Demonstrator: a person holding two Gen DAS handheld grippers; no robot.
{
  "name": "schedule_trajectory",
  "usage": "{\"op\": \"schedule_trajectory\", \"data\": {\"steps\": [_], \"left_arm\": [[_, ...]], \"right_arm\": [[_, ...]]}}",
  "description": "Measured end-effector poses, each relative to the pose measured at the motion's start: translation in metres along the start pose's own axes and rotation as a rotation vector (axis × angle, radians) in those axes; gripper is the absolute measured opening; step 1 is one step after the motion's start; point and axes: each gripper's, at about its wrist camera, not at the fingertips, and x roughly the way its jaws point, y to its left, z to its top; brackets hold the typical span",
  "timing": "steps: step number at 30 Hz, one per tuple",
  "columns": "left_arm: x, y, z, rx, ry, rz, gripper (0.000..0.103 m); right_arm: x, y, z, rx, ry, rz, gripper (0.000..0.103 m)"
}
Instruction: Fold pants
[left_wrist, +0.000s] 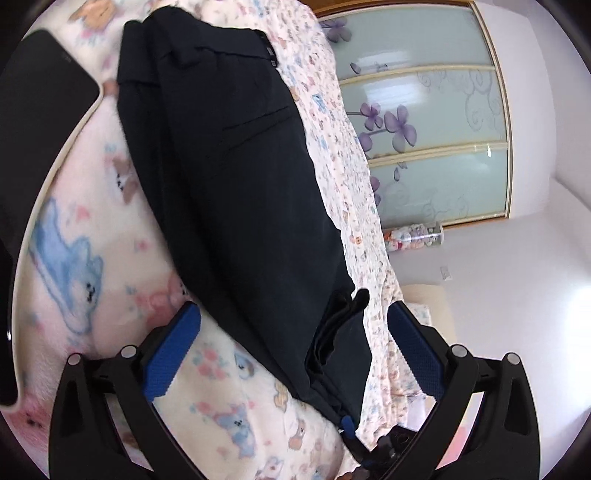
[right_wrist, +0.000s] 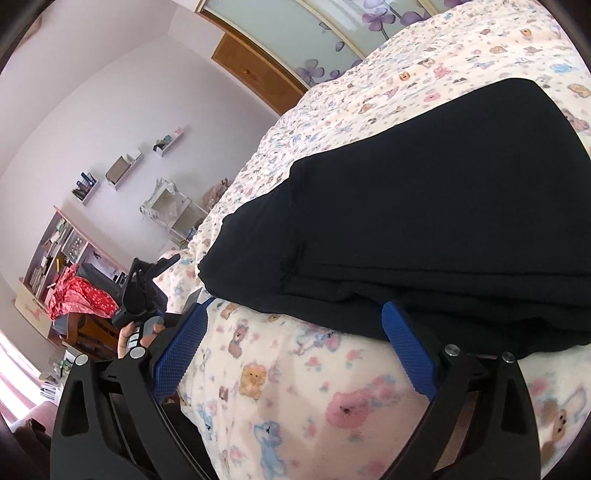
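On fleecy bear-print blanket (right_wrist: 295, 387), smooth dark folded pants (right_wrist: 424, 221), both ribbed blue claws spread apart, gripping nothing

Pale lilac walls (right_wrist: 110, 110) enclose a bright room where a frosted sliding wardrobe (left_wrist: 424, 122) printed with purple flowers stands in a wooden frame, small wall shelves (right_wrist: 122, 171) hang above a crowded bookcase (right_wrist: 51, 254).

Black pants (left_wrist: 236, 177) on a pastel animal-print blanket (left_wrist: 92, 229).
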Motion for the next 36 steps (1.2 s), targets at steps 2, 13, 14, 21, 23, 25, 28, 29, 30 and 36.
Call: {"op": "schedule_trajectory", "data": {"steps": [2, 13, 14, 21, 23, 25, 28, 29, 30, 36], "left_arm": [[0.008, 0.002, 0.009, -0.031, 0.011, 0.019, 0.101], [0.009, -0.052, 0.002, 0.297, -0.157, 0.146, 0.101], [0.012, -0.049, 0.002, 0.287, -0.159, 0.167, 0.101], [0.01, -0.001, 0.032, -0.012, -0.228, 0.111, 0.096], [0.014, 0.001, 0.036, -0.02, -0.239, 0.107, 0.091], [0.02, -0.003, 0.035, 0.007, -0.24, 0.138, 0.085], [0.017, -0.005, 0.035, 0.038, -0.263, 0.162, 0.067], [0.016, -0.003, 0.036, 0.032, -0.266, 0.164, 0.056], [0.015, 0.0, 0.037, 0.017, -0.27, 0.164, 0.05], [0.014, -0.005, 0.037, 0.061, -0.294, 0.222, 0.02]], "right_arm": [[0.002, 0.003, 0.0, -0.007, 0.002, 0.008, 0.098], [-0.003, 0.009, -0.005, -0.038, -0.007, 0.005, 0.098], [-0.004, 0.009, -0.005, -0.036, -0.011, 0.008, 0.098], [-0.007, 0.009, -0.006, -0.023, -0.024, 0.02, 0.098], [-0.007, 0.008, -0.006, -0.02, -0.027, 0.019, 0.098], [-0.007, 0.008, -0.007, -0.017, -0.025, 0.019, 0.098], [-0.007, 0.008, -0.007, -0.017, -0.026, 0.018, 0.098], [-0.007, 0.009, -0.007, -0.017, -0.028, 0.018, 0.098], [-0.007, 0.009, -0.007, -0.017, -0.031, 0.021, 0.098], [-0.009, 0.01, -0.009, -0.018, -0.039, 0.027, 0.098]]}}
